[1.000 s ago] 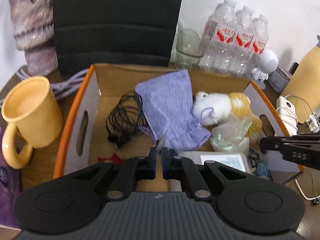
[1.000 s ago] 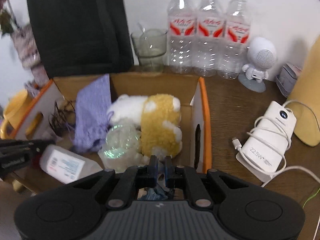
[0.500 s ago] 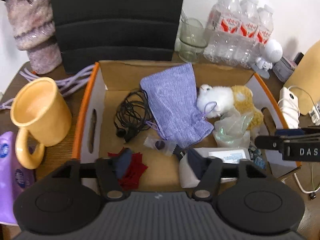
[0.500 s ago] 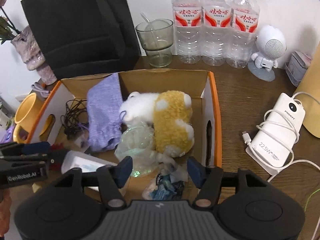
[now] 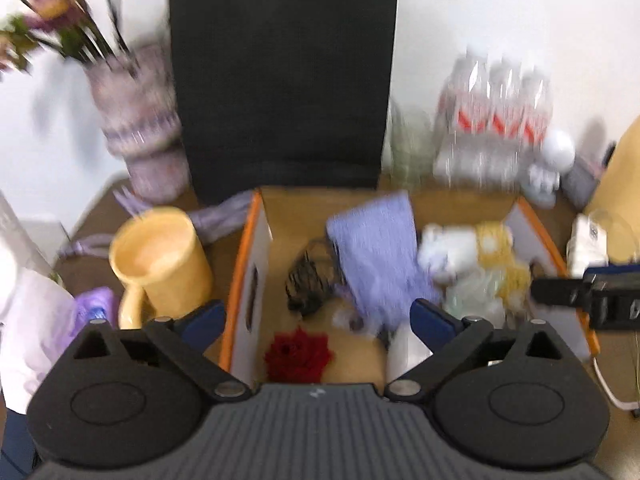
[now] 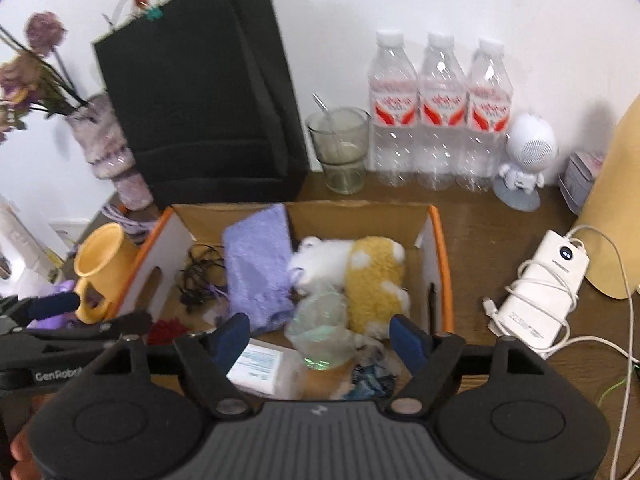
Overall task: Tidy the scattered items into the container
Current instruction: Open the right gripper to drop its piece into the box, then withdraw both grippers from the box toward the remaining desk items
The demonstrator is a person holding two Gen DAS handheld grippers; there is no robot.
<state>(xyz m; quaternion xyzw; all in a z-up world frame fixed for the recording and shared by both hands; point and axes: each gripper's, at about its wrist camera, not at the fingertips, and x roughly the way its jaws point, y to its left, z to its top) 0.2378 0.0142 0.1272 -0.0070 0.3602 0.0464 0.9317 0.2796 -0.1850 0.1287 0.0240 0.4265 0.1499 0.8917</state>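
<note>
Cardboard walls with an orange rim form the box (image 6: 439,264), which sits directly ahead of and below both tongs and already holds most of the clutter. Both the left tongs (image 5: 318,320) and the right tongs (image 6: 320,334) are spread wide and carry nothing. Inside, ahead of the right tongs, lie the yellow-and-white plush toy (image 6: 372,276), then the purple knit pouch (image 6: 256,268) to its left, a tangle of black cable (image 6: 198,280) further left, and a small red flower (image 5: 298,354) just ahead of the left tongs. My worry is the yellow mug (image 5: 160,260), standing on the tabletop just left of the left tongs: a hasty swing could knock it over. The white power bank (image 6: 540,292), right of the right tongs, trails a loose cord that could snag a finger. The blurred left view suggests fast motion.
</note>
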